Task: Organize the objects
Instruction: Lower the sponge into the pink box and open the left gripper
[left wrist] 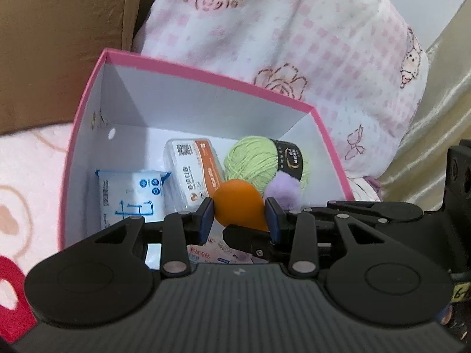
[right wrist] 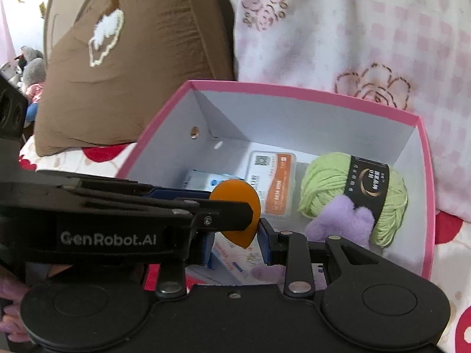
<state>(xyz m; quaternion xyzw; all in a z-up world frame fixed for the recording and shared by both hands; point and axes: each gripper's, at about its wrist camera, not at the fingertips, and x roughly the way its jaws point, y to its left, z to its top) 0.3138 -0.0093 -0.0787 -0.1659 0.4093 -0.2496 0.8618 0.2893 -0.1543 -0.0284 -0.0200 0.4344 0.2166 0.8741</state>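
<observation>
Two claws, both hand-held, meeting over an open box on a bed.

1. Left claw (left wrist: 240,220): closed to a narrow gap on an orange teardrop sponge (left wrist: 235,206), one blue pad pressed to each flank. The sponge hangs above the near end of the box, off the floor of it.

2. Right claw (right wrist: 235,248): comes in across the left one. It is partly open and straddles the pointed lower end of the same sponge. The pad on one side stands visibly clear; whether the other pad touches, I cannot tell.

3. Printed packet (left wrist: 220,250): pale, with pink and red print. It lies flat on the box floor directly below the two claws and is mostly hidden by them.

4. Box (left wrist: 206,72): pink outside, white inside, lid off, with a small round hole in one side wall.

5. Contents, nearer to farther:
- White packet with blue print (left wrist: 129,194), against the wall with the hole.
- Clear plastic case with an orange label (left wrist: 194,173), just beside the packet, toward the middle.
- Purple fluffy pompom (left wrist: 282,188), touching the near side of the wool.
- Ball of light green wool (left wrist: 253,156) with a black paper band, in the far corner on the opposite side.

6. Bed sheet (left wrist: 17,176): pale, with red and peach shapes. The box sits on it.

7. Brown pillow (right wrist: 132,58): carries a white stitched patch and leans behind the wall with the hole.

8. Pink-and-white checked blanket (left wrist: 294,29): rose print, heaped behind the far wall of the box.
</observation>
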